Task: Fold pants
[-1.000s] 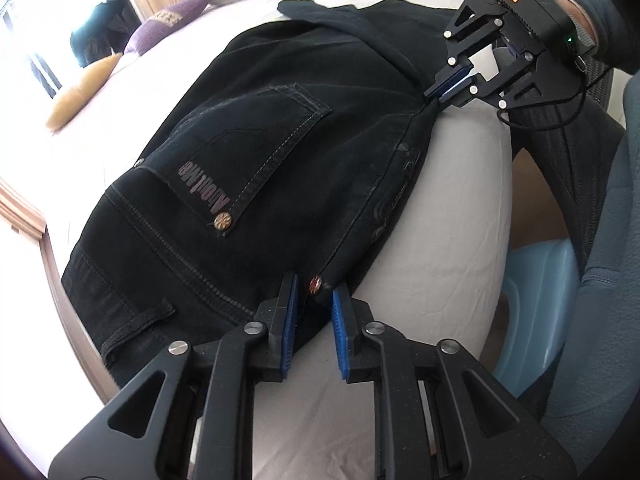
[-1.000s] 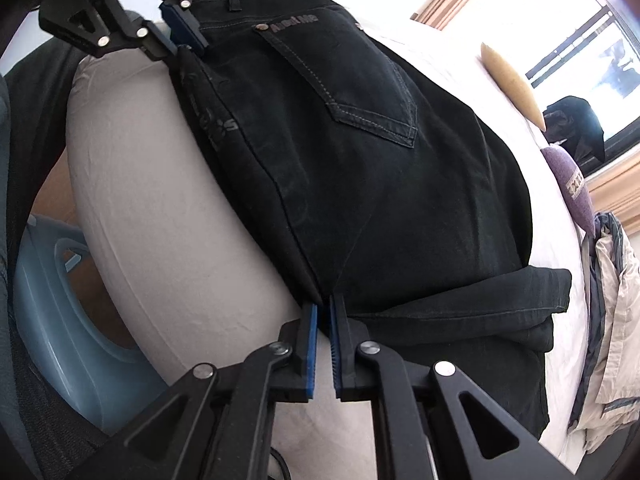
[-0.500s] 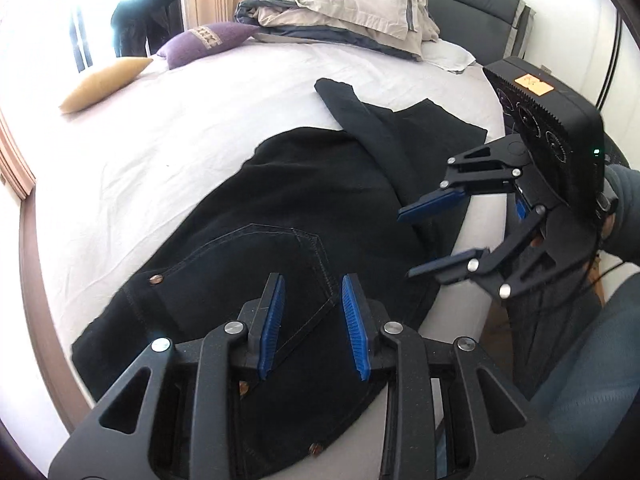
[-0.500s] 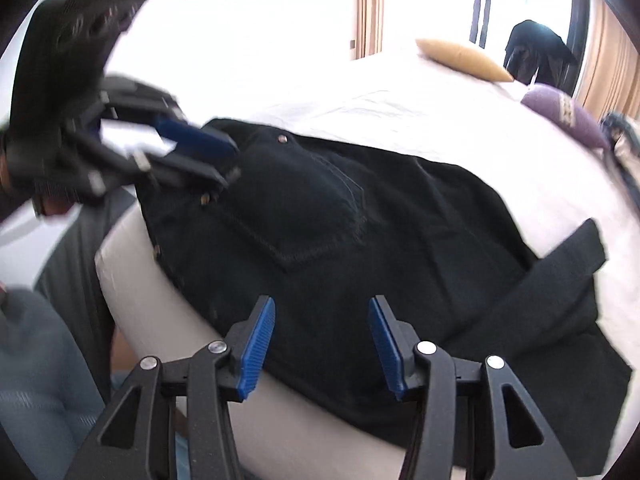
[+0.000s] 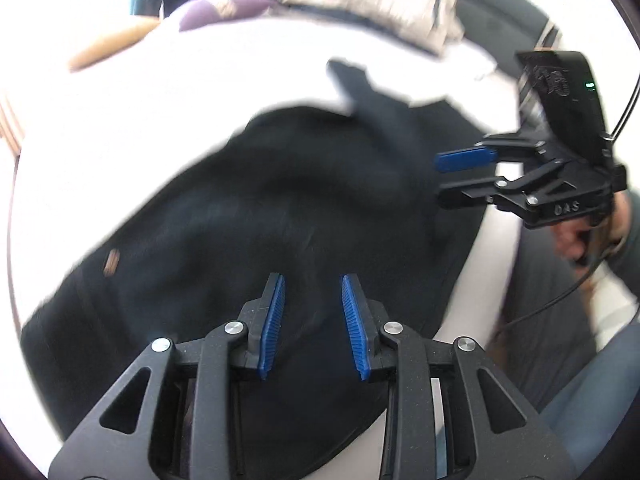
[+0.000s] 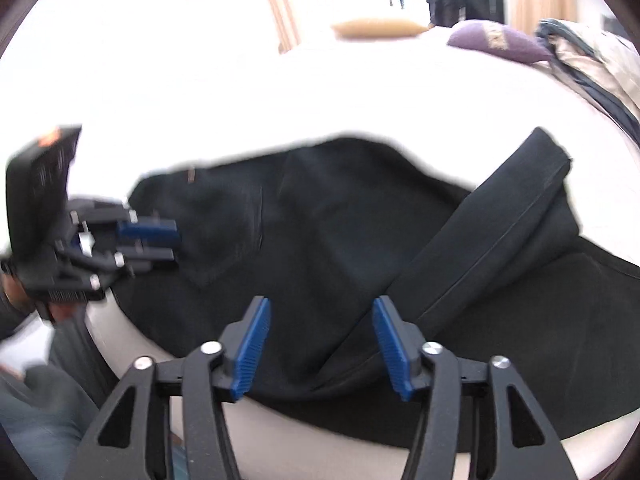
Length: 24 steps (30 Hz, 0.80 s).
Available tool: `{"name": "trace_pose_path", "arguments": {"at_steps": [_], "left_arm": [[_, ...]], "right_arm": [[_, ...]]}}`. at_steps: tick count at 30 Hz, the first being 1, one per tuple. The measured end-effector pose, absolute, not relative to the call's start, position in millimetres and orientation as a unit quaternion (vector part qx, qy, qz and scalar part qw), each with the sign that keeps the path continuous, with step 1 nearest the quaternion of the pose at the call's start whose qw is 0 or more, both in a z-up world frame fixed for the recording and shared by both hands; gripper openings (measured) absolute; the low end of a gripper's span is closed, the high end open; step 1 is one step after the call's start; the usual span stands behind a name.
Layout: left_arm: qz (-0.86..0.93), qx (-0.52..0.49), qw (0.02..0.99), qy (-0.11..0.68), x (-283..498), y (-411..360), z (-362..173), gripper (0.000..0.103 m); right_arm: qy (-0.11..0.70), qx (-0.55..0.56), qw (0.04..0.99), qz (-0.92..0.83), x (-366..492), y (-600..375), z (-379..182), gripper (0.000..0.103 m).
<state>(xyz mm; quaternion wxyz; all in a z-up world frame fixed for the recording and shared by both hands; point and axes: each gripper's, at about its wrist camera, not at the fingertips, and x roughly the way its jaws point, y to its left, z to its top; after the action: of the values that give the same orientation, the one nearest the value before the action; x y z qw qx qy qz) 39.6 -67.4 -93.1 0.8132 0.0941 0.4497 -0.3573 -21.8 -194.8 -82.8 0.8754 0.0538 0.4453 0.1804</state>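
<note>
Both grippers have let go and lifted: left gripper (image 5: 313, 322) and right gripper (image 6: 321, 346) hover spread above the pants (image 6: 320, 220).

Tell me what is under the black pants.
The black pants lie on the white bed sheet, which shows all around them and at the near edge. The sheet directly beneath is covered, so anything there cannot be seen.

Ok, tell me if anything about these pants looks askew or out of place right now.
One thing: a folded leg strip lies diagonally across the black pants instead of lining up with them, and the near edge droops over the bed side. Both the left gripper and the right gripper are open, holding nothing.
</note>
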Motion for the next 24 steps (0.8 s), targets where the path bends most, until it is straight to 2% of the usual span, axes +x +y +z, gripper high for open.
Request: {"name": "trace_pose_path", "arguments": {"at_steps": [3, 6, 10, 13, 19, 24], "left_arm": [[-0.371, 0.08, 0.811, 0.445, 65.1, -111.5, -91.5, 0.029], [-0.366, 0.042, 0.793, 0.485, 97.1, -139.1, -120.0, 0.029], [-0.328, -0.009, 0.779, 0.535, 129.1, -143.5, -164.2, 0.028], [-0.334, -0.037, 0.777, 0.531, 132.0, -142.0, -167.5, 0.028], [-0.336, -0.04, 0.774, 0.535, 133.6, -142.4, -168.6, 0.028], [-0.335, -0.049, 0.77, 0.54, 130.0, -125.3, -173.5, 0.028]], "right_arm": [[0.404, 0.153, 0.89, 0.144, 4.1, -259.0, -60.3, 0.064], [0.375, 0.256, 0.885, 0.101, 34.7, -327.4, -56.8, 0.064], [0.378, 0.376, 0.844, 0.061, 76.3, -391.2, -84.9, 0.064], [0.38, 0.443, 0.811, 0.037, 102.6, -427.9, -117.7, 0.064], [0.394, 0.504, 0.768, 0.025, 137.9, -446.5, -163.4, 0.064], [0.392, 0.513, 0.763, 0.035, 148.8, -444.0, -165.6, 0.063]]}}
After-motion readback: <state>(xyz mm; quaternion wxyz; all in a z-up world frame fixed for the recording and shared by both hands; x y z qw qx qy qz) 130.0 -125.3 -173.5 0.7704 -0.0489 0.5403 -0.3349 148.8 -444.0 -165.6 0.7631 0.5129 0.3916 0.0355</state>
